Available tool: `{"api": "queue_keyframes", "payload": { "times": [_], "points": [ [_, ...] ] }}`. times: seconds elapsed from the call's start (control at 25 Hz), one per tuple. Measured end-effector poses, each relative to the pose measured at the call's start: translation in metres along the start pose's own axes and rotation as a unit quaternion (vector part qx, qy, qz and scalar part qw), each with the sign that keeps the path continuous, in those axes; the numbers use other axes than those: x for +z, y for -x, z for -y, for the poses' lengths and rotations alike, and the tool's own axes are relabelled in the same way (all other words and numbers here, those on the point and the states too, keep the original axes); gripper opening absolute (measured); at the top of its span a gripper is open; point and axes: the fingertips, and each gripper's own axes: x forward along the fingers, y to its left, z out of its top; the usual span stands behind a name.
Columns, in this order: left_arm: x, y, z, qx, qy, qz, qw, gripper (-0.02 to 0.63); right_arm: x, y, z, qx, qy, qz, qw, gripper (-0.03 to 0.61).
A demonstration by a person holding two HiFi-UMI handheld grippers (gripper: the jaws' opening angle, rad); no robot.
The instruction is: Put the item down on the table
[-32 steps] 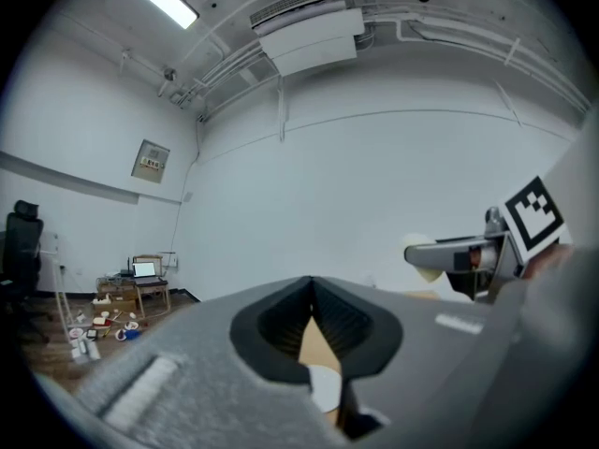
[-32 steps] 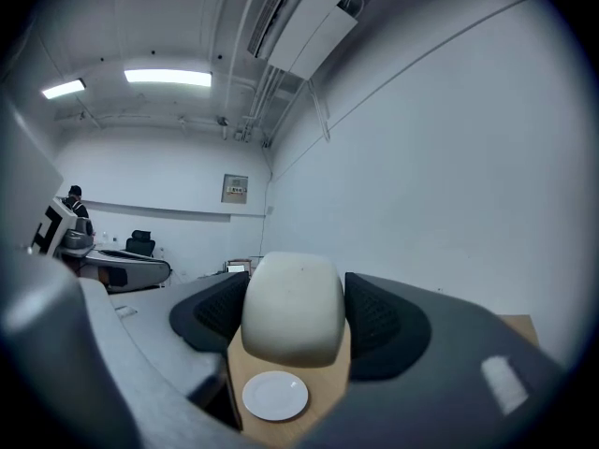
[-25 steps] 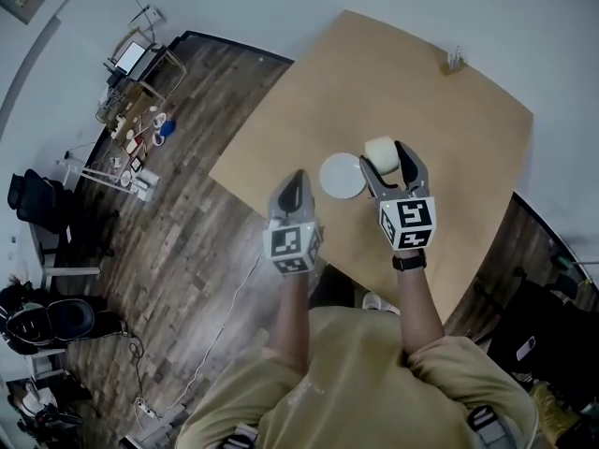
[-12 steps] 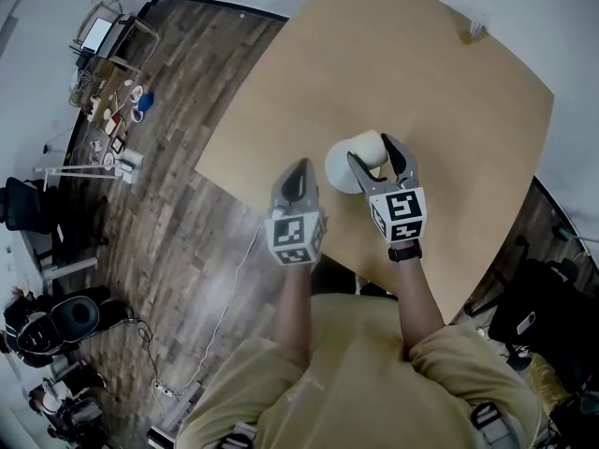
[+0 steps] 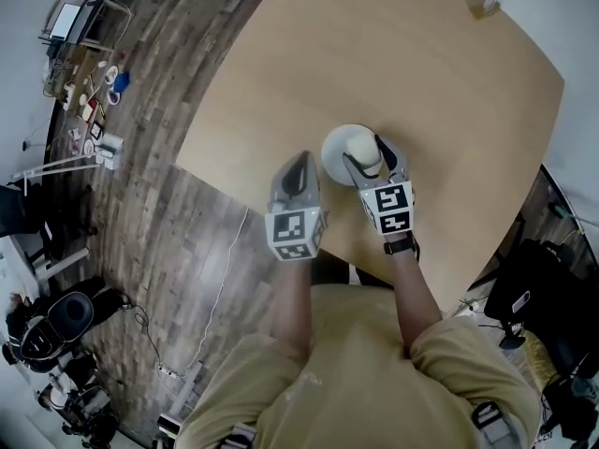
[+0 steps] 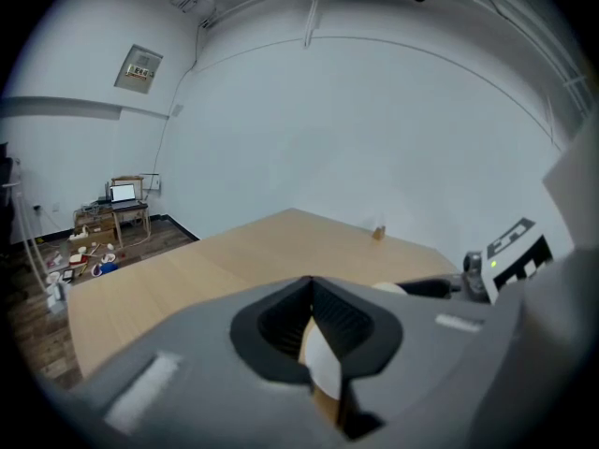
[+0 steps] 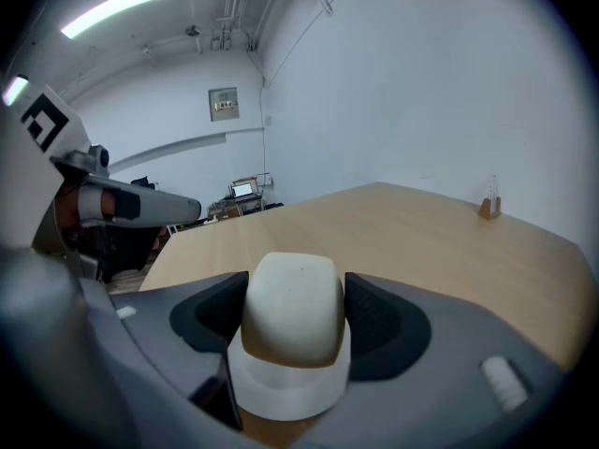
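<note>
A cream, rounded item (image 5: 364, 150) (image 7: 292, 302) is between the jaws of my right gripper (image 5: 371, 157) (image 7: 292, 321), which is shut on its sides. Right under it a white round dish (image 5: 337, 152) (image 7: 288, 396) lies on the tan table (image 5: 421, 82), close to the near edge. I cannot tell whether the item touches the dish. My left gripper (image 5: 297, 172) (image 6: 313, 330) hovers just left of the dish, over the table's edge. It is shut and holds nothing. Through its jaws a strip of the dish (image 6: 325, 368) shows.
A small wooden holder (image 5: 485, 7) (image 7: 489, 206) stands at the table's far corner. Left of the table is wood floor, with a cluttered low stand (image 5: 89, 92) and black chairs (image 5: 56, 316). A dark bag (image 5: 533, 297) lies to the right of the person.
My right gripper has carried the cream item leftward, from beside the white dish to directly over it. The left gripper has kept its place beside the dish.
</note>
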Motion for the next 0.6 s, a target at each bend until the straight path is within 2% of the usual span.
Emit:
{"api": "queue_keyframes", "payload": {
  "times": [0.28,0.6],
  "points": [
    [-0.022,-0.011,-0.012,0.011,0.012,-0.018,0.9997,0.002,-0.043,-0.034,-0.011,0.014,0.026,-0.062,0.998,0.325],
    [-0.037,-0.011,-0.012,0.019,0.018,-0.026,0.9993,0.002,-0.07,-0.053,-0.017,0.015,0.049,-0.101,0.994,0.328]
  ]
}}
